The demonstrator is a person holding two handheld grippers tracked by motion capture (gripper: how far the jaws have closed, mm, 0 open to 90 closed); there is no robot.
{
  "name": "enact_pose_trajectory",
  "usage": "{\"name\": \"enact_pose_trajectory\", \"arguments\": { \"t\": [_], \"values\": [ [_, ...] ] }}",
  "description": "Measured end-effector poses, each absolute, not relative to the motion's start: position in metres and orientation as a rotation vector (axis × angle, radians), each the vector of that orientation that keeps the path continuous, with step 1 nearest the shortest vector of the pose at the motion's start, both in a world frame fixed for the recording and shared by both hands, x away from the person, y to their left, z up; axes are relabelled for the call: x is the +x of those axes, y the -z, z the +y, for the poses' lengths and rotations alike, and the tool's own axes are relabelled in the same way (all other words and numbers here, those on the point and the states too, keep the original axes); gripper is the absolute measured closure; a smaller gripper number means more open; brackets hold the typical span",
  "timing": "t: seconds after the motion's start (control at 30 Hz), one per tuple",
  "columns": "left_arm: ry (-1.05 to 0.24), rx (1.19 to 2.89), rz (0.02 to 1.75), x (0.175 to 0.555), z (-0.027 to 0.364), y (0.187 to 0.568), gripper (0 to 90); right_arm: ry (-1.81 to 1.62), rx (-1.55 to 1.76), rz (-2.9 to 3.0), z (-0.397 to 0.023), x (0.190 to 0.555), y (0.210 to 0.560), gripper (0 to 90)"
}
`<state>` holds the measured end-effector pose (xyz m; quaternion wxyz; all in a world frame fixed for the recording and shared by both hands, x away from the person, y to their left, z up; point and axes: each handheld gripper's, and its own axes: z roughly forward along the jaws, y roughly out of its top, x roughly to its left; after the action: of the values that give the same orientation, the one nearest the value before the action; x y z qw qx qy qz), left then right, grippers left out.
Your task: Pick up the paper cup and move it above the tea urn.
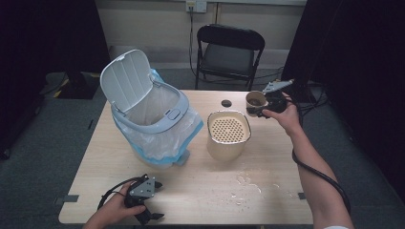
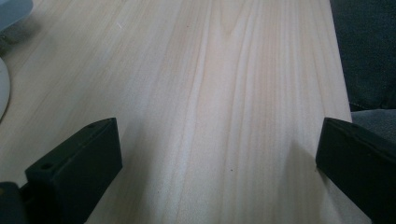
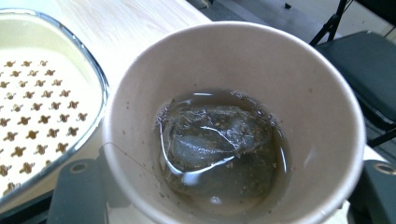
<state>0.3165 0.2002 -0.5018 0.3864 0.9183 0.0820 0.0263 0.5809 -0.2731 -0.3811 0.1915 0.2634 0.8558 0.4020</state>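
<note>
Right tool (image 1: 266, 106) grasps cup (image 1: 255, 102) holding tea bag (image 3: 212, 135) | strainer pot (image 1: 229, 134) at its 7 o'clock, near | left tool (image 1: 149, 210) released on desk (image 1: 200, 191)

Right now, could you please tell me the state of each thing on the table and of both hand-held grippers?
Bin: lid up, liner fitted.
Strainer container: upright, strainer bare.
Paper cup: held tilted, used tea bag in liquid.
Right hand-held gripper: shut on cup.
Left hand-held gripper: open, resting on table.
Spill: wet patches.
</note>
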Motion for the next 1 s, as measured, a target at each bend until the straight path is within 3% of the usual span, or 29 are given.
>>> {"name": "enact_pose_trajectory", "arguments": {
  "t": [1.0],
  "values": [
    [-0.068, 2.337, 0.211, 0.316, 0.200, 0.502, 0.0, -0.840, 0.324, 2.251, -0.230, 0.544, 0.344, 28.1]
  ]
}}
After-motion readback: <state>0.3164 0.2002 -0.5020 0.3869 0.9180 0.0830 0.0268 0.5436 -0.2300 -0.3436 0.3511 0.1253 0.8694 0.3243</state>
